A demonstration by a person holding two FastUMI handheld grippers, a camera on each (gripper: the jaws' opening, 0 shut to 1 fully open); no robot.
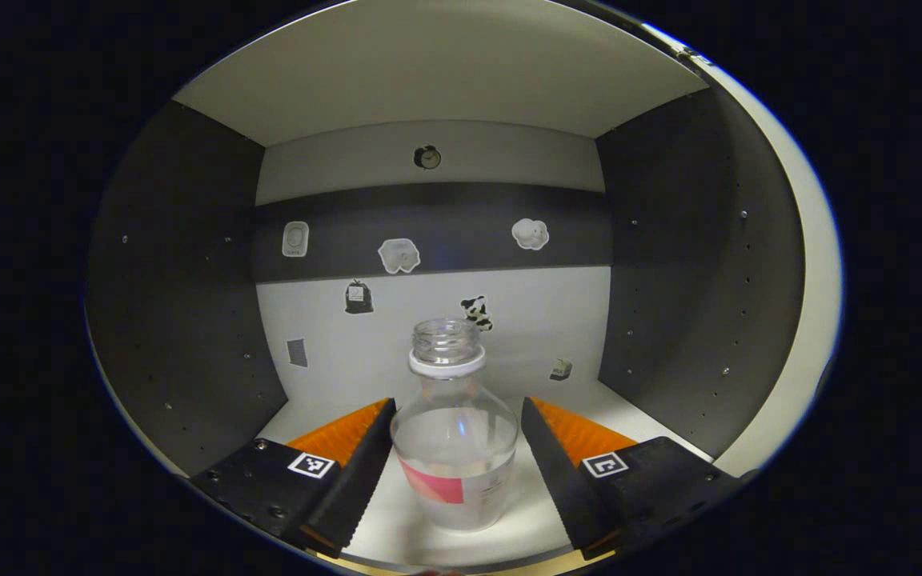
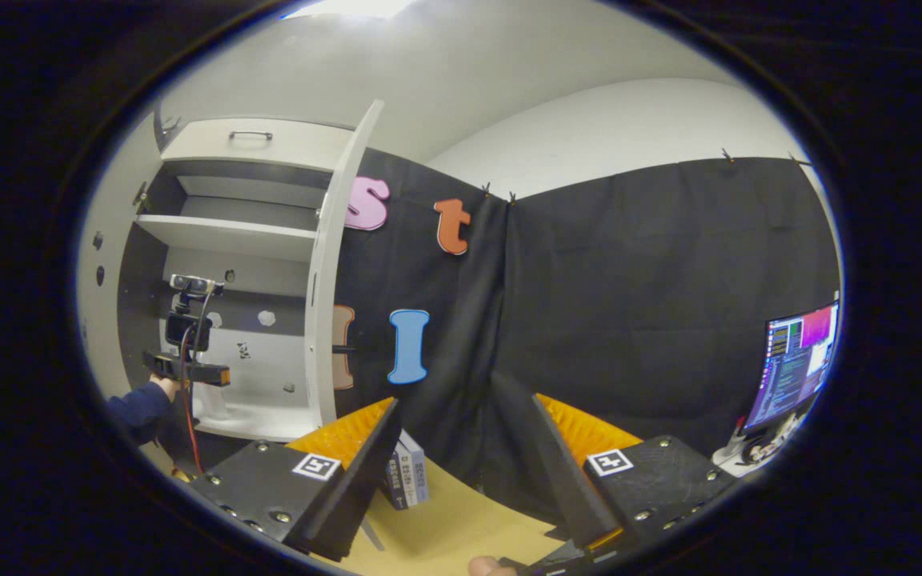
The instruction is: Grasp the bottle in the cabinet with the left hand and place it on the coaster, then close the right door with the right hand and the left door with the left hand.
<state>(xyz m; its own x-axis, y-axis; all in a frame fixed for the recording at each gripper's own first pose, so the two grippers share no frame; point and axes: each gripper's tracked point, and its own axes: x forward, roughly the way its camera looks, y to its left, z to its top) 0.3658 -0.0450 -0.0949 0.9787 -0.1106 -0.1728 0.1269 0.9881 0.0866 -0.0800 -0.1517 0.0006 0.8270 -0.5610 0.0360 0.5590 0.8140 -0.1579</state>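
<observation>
In the left gripper view, the left hand-held gripper (image 1: 455,448) reaches into the grey-walled cabinet (image 1: 181,264) with its black, orange-backed fingers spread apart on either side of the clear, capless plastic bottle with a white neck ring and pink label (image 1: 454,436), which stands upright on the white cabinet floor; whether the fingers touch it is hard to tell. In the right gripper view, the right hand-held gripper (image 2: 461,460) hangs open above the tan worktop (image 2: 445,528), facing the black cloth. The cabinet's white right door (image 2: 333,272) stands open, and a dark sleeve (image 2: 139,410) is cut off at the edge.
</observation>
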